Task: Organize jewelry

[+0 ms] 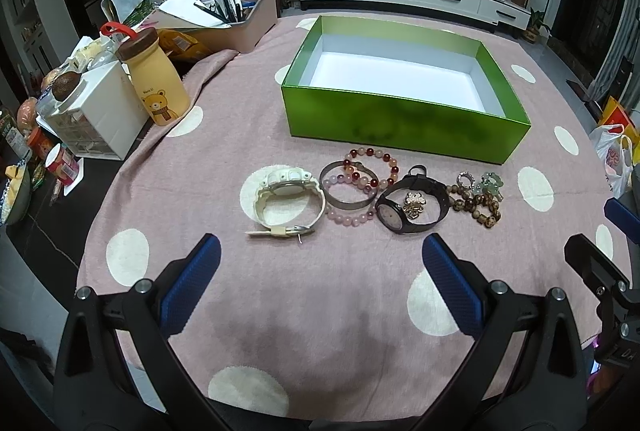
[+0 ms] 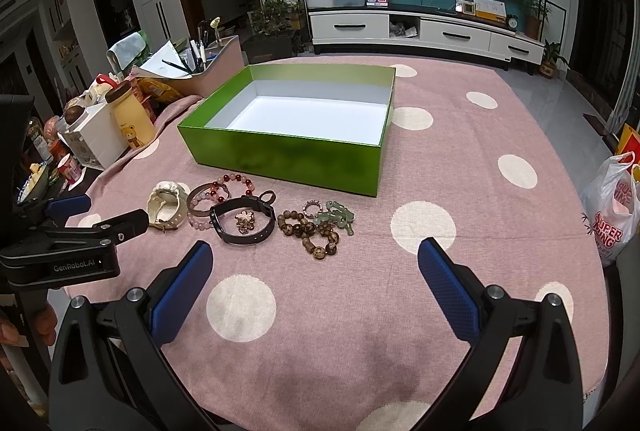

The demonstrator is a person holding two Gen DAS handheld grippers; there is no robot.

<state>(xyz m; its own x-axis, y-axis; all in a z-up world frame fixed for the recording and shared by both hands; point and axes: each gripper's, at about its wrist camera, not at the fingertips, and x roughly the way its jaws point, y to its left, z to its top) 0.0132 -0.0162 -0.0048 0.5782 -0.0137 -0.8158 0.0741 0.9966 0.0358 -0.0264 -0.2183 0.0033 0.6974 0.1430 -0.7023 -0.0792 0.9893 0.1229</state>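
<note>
An empty green box (image 1: pixel 404 119) (image 2: pixel 288 155) with a white inside stands on the pink dotted cloth. In front of it lies a row of jewelry: a white watch (image 1: pixel 286 199) (image 2: pixel 165 206), a metal bangle (image 1: pixel 348 187) over pink and red bead bracelets (image 1: pixel 374 161) (image 2: pixel 236 183), a black watch (image 1: pixel 412 205) (image 2: pixel 244 221) with a gold flower brooch (image 1: pixel 415 203) (image 2: pixel 244 220) inside its band, a brown bead bracelet (image 1: pixel 478 205) (image 2: pixel 312 231) and green stone pieces (image 1: pixel 490 185) (image 2: pixel 340 217). My left gripper (image 1: pixel 320 255) is open, short of the watches. My right gripper (image 2: pixel 316 263) is open, near the brown beads.
At the table's left stand a yellow bear bottle (image 1: pixel 154 79), a white drawer unit (image 1: pixel 96 115), a pen-filled bin (image 1: pixel 236 19) and food items. A plastic bag (image 2: pixel 612 207) hangs at the right. The other gripper (image 2: pixel 64 243) shows at the right wrist view's left edge.
</note>
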